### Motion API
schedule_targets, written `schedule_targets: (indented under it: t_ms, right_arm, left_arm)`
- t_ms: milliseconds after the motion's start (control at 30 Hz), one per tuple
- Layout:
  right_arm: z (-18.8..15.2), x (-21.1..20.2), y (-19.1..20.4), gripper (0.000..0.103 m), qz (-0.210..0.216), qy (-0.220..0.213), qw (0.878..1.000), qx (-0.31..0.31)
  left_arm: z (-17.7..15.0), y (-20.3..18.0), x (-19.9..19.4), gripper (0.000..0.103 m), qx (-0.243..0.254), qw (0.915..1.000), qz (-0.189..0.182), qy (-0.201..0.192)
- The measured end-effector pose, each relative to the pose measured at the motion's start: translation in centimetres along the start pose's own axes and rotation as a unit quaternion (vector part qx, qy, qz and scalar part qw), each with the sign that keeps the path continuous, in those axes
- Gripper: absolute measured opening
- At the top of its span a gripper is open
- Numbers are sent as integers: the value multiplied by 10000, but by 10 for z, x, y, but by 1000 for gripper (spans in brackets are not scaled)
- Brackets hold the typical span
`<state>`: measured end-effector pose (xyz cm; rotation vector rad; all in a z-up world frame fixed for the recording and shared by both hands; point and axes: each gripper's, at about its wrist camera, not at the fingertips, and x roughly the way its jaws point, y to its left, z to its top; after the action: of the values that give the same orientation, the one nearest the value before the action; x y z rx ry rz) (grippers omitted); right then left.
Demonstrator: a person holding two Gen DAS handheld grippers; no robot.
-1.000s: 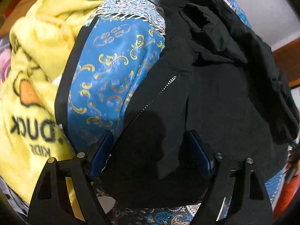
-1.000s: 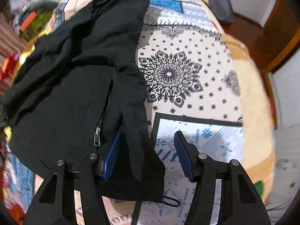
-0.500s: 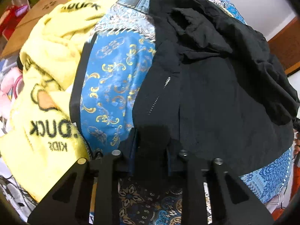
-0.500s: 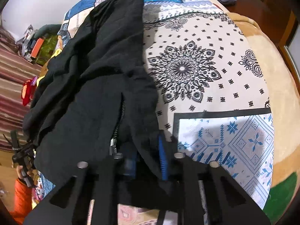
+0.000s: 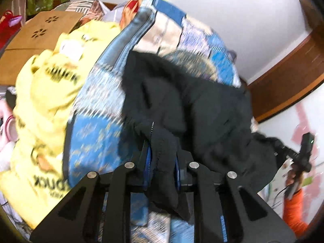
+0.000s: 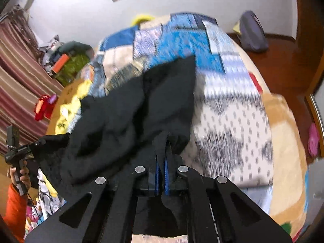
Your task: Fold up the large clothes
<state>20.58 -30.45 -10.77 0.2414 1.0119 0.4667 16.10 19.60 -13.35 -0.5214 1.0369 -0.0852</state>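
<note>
A black zip garment (image 5: pixel 202 111) is lifted at its near edge off the patterned bedspread (image 5: pixel 97 133). My left gripper (image 5: pixel 162 151) has a thick fold with the zipper between its blue pads, and its jaws are closing on it. In the right wrist view the same black garment (image 6: pixel 125 111) hangs in folds from my right gripper (image 6: pixel 161 151), which is shut on a thin edge of it. The cloth sags between the two grippers, and its far part lies on the bedspread (image 6: pixel 226 101).
A yellow duck blanket (image 5: pixel 40 101) is heaped at the bed's left, beside a cardboard box (image 5: pixel 36 38). An orange sleeve (image 5: pixel 293 208) shows at the right edge. A grey bag (image 6: pixel 253 34) sits on the wooden floor, with striped curtains (image 6: pixel 18 70) at the left.
Both grippers closed on the garment's near edge and rose, lifting it off the bedspread. The views now tilt up toward the walls.
</note>
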Motion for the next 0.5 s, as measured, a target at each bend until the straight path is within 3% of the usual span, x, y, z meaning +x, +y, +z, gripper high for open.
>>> schedule_targets:
  t_ms: [267,500]
  right_arm:
    - [71,31,7,3,-58,-243,9996,-93]
    - [133,82,-21,3,-192,-220,9988,382]
  left_arm:
    - [74,-26,2,18,-123,9981,-359,-481]
    - [141,17,51,18,-771,9948,-252,-615]
